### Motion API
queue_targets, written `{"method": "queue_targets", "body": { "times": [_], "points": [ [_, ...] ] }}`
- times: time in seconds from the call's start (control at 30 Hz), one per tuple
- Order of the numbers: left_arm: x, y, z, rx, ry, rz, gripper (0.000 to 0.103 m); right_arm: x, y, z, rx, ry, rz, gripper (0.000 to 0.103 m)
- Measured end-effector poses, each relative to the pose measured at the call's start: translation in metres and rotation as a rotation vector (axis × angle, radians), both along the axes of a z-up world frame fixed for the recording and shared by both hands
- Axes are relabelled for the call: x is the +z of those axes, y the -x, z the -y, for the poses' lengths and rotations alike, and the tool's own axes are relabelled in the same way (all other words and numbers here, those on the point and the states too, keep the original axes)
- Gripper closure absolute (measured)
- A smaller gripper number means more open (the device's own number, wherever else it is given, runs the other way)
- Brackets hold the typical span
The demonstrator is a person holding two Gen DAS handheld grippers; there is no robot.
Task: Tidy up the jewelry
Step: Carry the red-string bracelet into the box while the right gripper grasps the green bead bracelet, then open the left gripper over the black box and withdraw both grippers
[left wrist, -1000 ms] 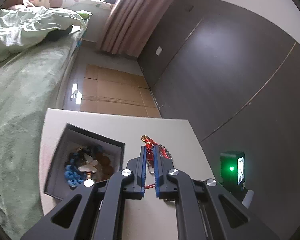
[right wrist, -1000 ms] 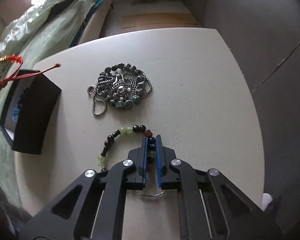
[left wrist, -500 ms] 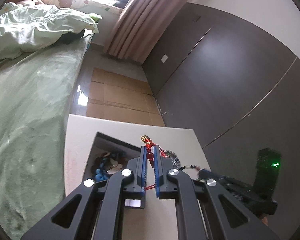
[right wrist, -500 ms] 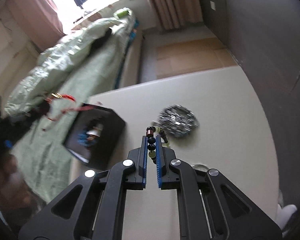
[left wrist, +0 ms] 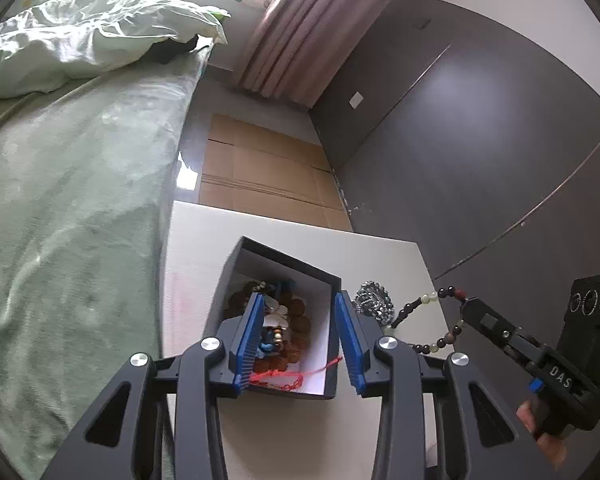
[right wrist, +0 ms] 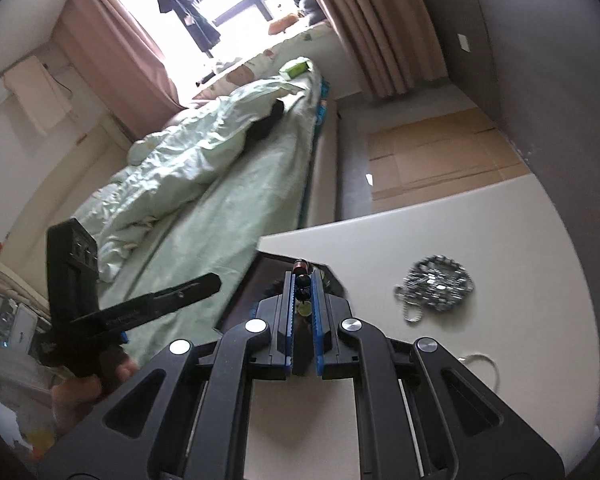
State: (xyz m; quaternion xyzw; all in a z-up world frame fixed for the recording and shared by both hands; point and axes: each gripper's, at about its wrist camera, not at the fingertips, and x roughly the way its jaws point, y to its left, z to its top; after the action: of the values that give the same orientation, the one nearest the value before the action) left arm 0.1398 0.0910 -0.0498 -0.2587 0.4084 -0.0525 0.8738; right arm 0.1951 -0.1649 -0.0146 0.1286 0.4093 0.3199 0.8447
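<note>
Left gripper [left wrist: 298, 340] over the black box [left wrist: 284, 258], its jaws just opened and empty; the red cord bracelet [left wrist: 276, 379] now lies inside on the pale lining with the other pieces. Off to the side the right gripper [left wrist: 466, 305] dangles a bead bracelet [left wrist: 422, 322] of dark and pale round beads.

Right wrist view: right gripper clamped on those glossy beads, box edge just beyond. A knotted metal chain [right wrist: 436, 282] waits on the smooth table [right wrist: 520, 240]. Next, I'd judge: carry the beads over the box, release.
</note>
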Motion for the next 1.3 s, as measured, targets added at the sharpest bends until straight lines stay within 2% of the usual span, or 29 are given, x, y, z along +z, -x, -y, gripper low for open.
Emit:
{"method": "queue_targets", "body": {
  "times": [0.1,0.17,0.23,0.43,0.53,0.63,0.7,0.77,0.8,0.83,0.9,1.3],
  "points": [
    [0.003,0.004,-0.008,0.018,0.000,0.005,0.068,0.004,0.002,-0.011,0.023,-0.041,0.001,0.094],
    [0.007,0.006,-0.013,0.029,-0.006,0.013,0.056,0.004,0.003,-0.018,0.037,-0.057,-0.003,0.094],
    [0.011,0.010,-0.018,0.044,-0.011,0.029,0.052,0.003,0.004,-0.029,0.055,-0.073,-0.012,0.094],
    [0.016,0.015,-0.039,0.078,0.031,0.046,0.051,-0.006,0.006,-0.055,0.108,-0.104,-0.051,0.094],
    [0.018,0.018,-0.047,0.101,0.039,0.052,0.041,-0.014,0.004,-0.067,0.124,-0.117,-0.084,0.094],
    [0.018,0.018,-0.047,0.109,0.017,0.050,0.022,-0.025,-0.001,-0.076,0.095,-0.018,-0.116,0.094],
    [0.019,0.018,-0.044,0.106,0.005,0.053,0.018,-0.032,-0.004,-0.073,0.078,0.016,-0.148,0.093],
    [0.020,0.018,-0.042,0.109,-0.003,0.058,0.009,-0.031,-0.005,-0.066,0.054,0.029,-0.137,0.070],
    [0.021,0.018,-0.040,0.115,-0.008,0.065,0.008,-0.027,-0.004,-0.060,0.031,0.039,-0.118,0.033],
    [0.022,0.019,-0.039,0.118,-0.011,0.066,0.008,-0.024,-0.002,-0.053,0.003,0.041,-0.092,0.014],
    [0.022,0.019,-0.036,0.119,-0.009,0.064,0.008,-0.020,0.000,-0.043,-0.019,0.032,-0.055,0.014],
    [0.023,0.019,0.000,0.070,-0.078,0.057,0.008,-0.018,0.001,0.001,-0.089,0.098,-0.072,0.014]
  ]
}}
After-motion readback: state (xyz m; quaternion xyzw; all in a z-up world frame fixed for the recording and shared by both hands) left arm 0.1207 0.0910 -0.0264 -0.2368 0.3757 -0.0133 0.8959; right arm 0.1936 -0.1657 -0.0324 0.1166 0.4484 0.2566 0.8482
